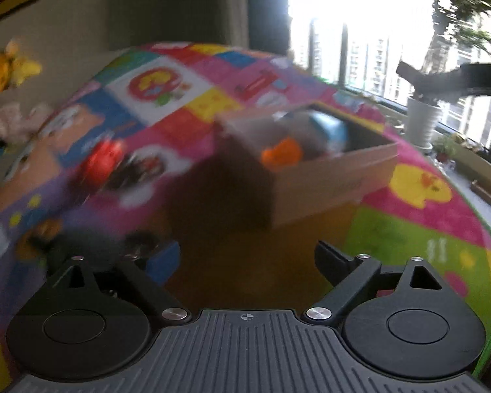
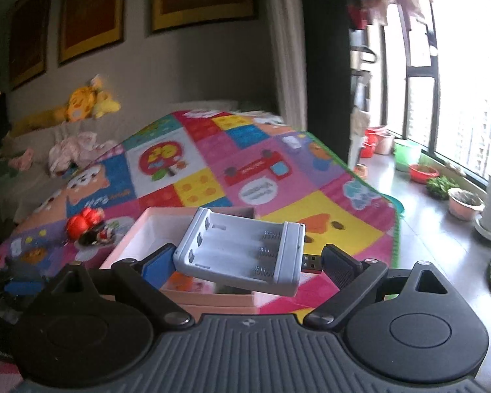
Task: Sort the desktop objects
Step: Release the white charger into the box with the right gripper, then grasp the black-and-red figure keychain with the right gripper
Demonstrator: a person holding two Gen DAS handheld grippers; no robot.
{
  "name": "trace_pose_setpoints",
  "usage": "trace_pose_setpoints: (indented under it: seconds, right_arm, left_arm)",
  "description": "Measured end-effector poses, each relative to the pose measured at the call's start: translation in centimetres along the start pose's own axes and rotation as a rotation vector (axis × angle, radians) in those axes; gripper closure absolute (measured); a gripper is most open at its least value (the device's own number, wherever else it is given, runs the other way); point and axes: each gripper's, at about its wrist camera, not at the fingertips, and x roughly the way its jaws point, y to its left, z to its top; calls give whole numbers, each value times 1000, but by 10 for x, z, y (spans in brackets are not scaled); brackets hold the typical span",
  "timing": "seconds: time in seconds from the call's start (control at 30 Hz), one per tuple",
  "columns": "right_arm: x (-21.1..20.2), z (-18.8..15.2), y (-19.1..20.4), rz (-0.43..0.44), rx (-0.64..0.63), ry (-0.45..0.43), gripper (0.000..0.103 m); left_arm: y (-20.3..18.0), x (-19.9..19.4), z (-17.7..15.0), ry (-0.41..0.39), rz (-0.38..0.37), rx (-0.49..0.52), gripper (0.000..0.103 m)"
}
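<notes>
In the blurred left wrist view my left gripper (image 1: 242, 258) stands open with nothing between its fingers, low over a colourful play mat (image 1: 409, 229). Ahead of it sits an open cardboard box (image 1: 327, 180) with an orange thing (image 1: 281, 152) and a blue thing (image 1: 330, 127) inside. A red toy (image 1: 103, 160) lies on the mat to the left. My right gripper (image 2: 245, 258) is shut on a white battery charger (image 2: 239, 245), gripped end to end with its USB plug at the right finger. The charger hangs tilted over a shallow pink box (image 2: 147, 229) with a white inside.
The red toy (image 2: 81, 222) lies left of the pink box. A yellow plush toy (image 2: 81, 104) and crumpled clothes (image 2: 75, 154) rest on a sofa beyond the mat. Plant pots (image 2: 464, 203) line the grey floor by the window on the right.
</notes>
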Motion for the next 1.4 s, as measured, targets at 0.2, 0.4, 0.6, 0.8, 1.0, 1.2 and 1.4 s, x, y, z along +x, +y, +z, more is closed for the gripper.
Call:
trace_pose_setpoints:
  seconds: [0.2,0.4,0.6,0.8,1.0,1.2,1.4]
  right_arm:
    - [60,33,42,239,20,161,8]
    - [166,51,80,161,35,322,8]
    - [228,39,90,40,-25,428,8]
    - [224,53,94,52,14,422,6]
    - [221,78,154,252,-3,422,6]
    - [283,63,218,267,-73,563,6]
    - [321,46,240,224,-104,628,6]
  left_arm:
    - [37,-5,-23,0,9,-103,7]
    - [54,-8,-35,-30,-36,-169,6]
    - [61,-12,-38,-69,-67,-225,5]
    - [61,-13,-40,-84,-58,-242,3]
    - [62,-14,-40,-88,-41,-252,3]
    - [69,-16,-42,-96,-29,-300,3]
    - [72,-16,-43,-98,-44,-325,3]
